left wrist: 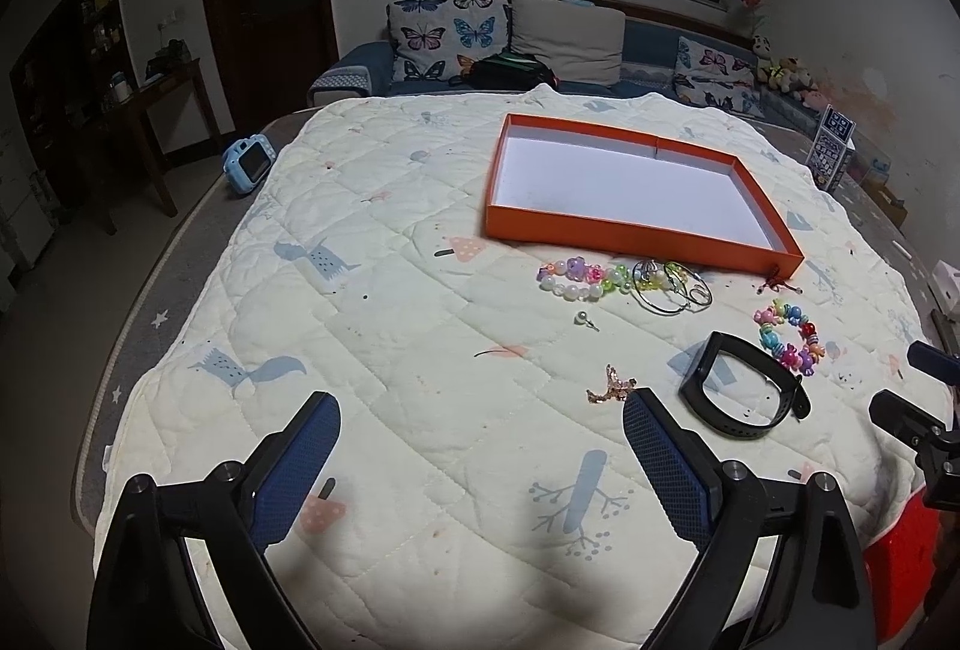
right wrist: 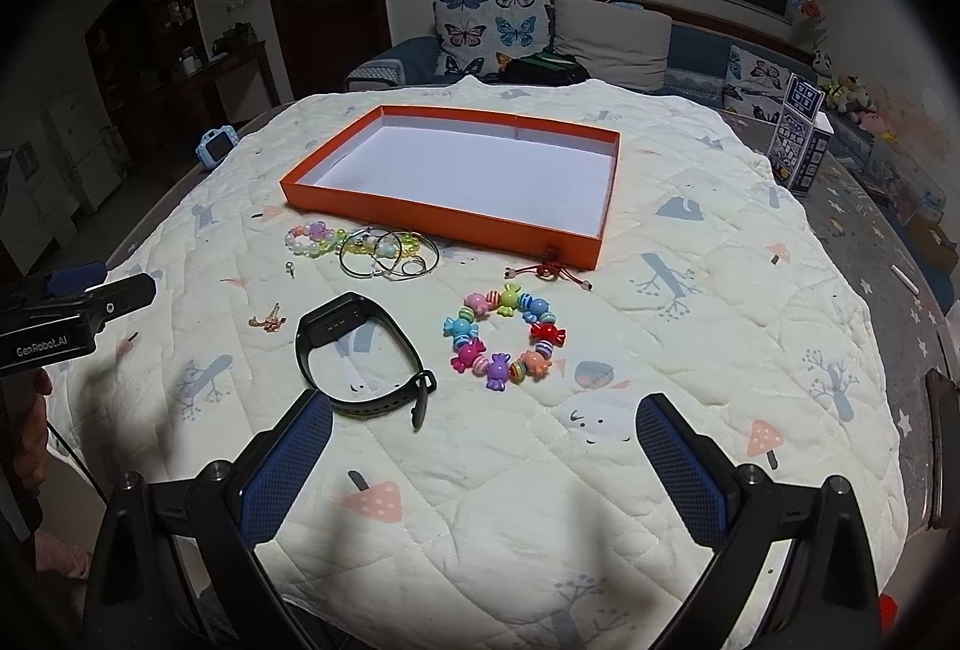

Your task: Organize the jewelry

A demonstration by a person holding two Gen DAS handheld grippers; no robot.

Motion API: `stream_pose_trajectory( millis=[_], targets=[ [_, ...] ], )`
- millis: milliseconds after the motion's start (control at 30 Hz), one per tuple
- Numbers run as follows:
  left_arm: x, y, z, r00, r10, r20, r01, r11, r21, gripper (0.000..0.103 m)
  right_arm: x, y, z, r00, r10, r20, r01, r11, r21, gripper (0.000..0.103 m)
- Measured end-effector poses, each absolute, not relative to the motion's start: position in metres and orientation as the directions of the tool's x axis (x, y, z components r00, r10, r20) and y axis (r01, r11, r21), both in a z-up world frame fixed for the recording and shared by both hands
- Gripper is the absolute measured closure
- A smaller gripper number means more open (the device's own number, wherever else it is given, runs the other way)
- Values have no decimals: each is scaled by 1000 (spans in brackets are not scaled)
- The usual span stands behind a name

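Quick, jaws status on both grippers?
Left gripper: jaws open, holding nothing.
Right gripper: jaws open, holding nothing.

Before you lies a cream quilted cloth cover (right wrist: 600,500), soft, matt and stitched in squares. On it sits a shallow orange cardboard tray (right wrist: 432,221) with a smooth white paper floor. The candy-shaped bead bracelet (right wrist: 504,335) is glossy plastic; the thin wire hoops (right wrist: 390,254) shine like metal. The black watch band (right wrist: 360,350) looks matt and rubbery. Your gripper fingers (right wrist: 678,464) carry blue textured pads.
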State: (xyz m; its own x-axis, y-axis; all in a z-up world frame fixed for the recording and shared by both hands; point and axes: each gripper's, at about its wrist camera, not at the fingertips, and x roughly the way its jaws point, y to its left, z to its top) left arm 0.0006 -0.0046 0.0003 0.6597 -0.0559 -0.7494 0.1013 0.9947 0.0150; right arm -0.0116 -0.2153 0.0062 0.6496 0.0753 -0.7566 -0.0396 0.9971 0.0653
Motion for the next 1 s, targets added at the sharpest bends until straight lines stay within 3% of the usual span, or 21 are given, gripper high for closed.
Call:
stream_pose_trajectory(
  millis=[1000],
  targets=[
    [14, -9, -4, 662, -57, -747, 113, 993, 24, 4, -1, -206, -1, 622, 133, -772, -109, 991, 82, 1]
  ],
)
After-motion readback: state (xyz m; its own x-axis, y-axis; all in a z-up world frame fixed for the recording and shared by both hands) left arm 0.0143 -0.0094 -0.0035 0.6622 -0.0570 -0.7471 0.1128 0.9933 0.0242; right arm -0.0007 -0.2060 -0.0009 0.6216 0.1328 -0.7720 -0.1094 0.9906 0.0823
